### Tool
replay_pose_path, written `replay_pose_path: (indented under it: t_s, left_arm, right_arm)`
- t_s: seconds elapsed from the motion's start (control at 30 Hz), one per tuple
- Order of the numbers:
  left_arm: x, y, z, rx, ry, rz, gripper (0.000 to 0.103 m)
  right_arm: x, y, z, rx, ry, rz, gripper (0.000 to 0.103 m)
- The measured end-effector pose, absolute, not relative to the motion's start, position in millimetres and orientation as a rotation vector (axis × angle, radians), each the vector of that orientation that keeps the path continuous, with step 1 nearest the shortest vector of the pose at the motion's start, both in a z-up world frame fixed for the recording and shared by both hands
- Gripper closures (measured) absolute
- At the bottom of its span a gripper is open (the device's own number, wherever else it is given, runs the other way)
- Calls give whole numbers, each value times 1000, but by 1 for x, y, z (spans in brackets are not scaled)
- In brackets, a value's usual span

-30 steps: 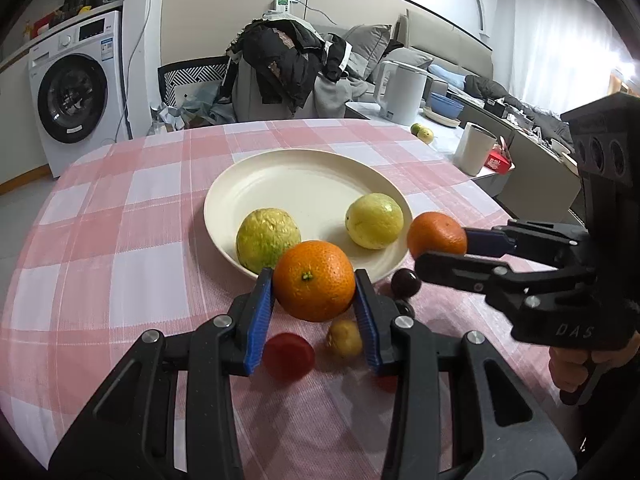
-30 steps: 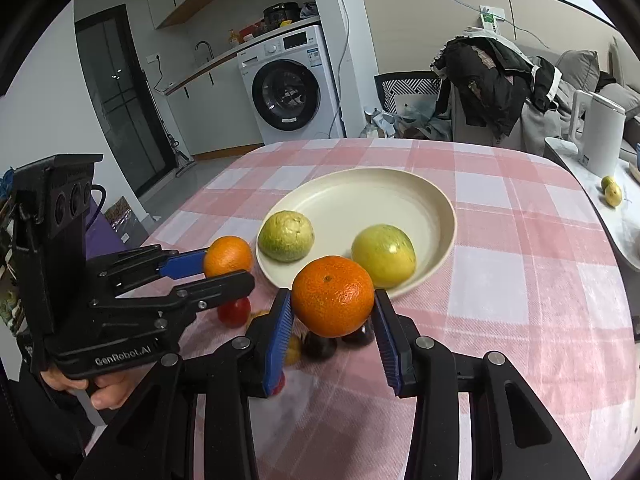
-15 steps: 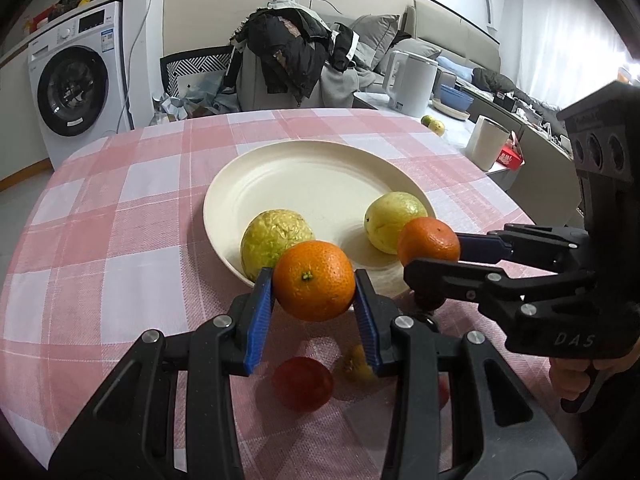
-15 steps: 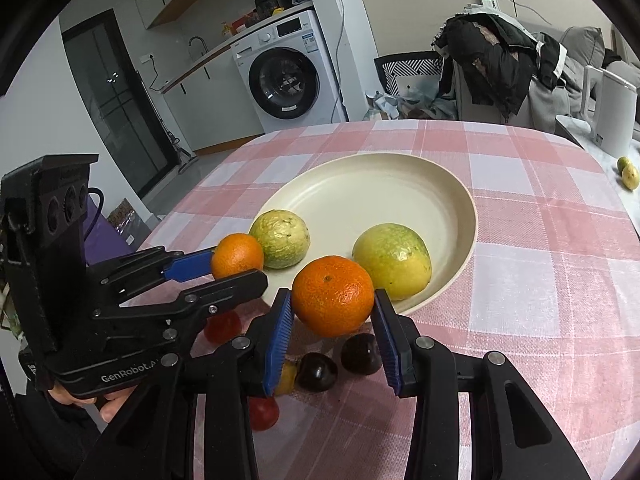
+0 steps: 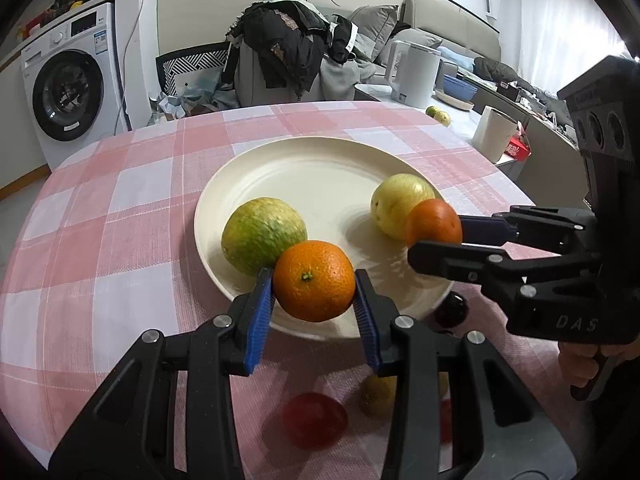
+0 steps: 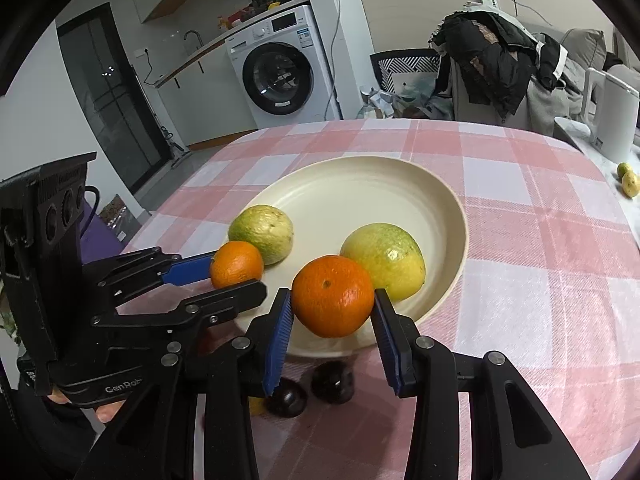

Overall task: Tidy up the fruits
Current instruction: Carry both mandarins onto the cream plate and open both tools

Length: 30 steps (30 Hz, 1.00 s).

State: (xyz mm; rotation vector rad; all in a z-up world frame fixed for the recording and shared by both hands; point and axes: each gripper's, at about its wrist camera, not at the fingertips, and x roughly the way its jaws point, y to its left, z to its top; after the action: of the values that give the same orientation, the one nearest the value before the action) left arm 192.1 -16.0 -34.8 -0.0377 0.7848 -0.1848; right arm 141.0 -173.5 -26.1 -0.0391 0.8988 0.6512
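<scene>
A: Pink-checked tablecloth (image 5: 120, 240) carries a cream plate (image 5: 320, 168). Where do your oranges sit?

B: Your left gripper (image 5: 314, 280) pinches one orange (image 5: 314, 280) over the plate's near rim; your right gripper (image 6: 332, 298) pinches another orange (image 6: 332, 296) there too.

A: Around them?

B: Two yellow-green fruits (image 5: 264, 234) lie on the plate. Dark plums (image 6: 332, 376) and a red fruit (image 5: 314, 420) lie on the cloth, nearer you.

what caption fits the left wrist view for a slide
Left gripper and right gripper each carry an orange over a plate holding two green-yellow fruits.
</scene>
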Motion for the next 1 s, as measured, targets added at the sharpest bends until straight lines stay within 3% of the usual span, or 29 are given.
replay_pose_path:
  t_s: [0.73,0.9,1.0]
  left_arm:
    - [201,-4,-35,-74,767,-155,67]
    - [188,-5,-26,-53,744,-148,65]
    - [177,-4,-19,-57,730,-136,53]
  right_arm:
    - [160,-172,-34,-65,885,567,62]
    - [153,-182,-25,-85,829,528,52]
    - [146,-190,-20,-84,814,493,41]
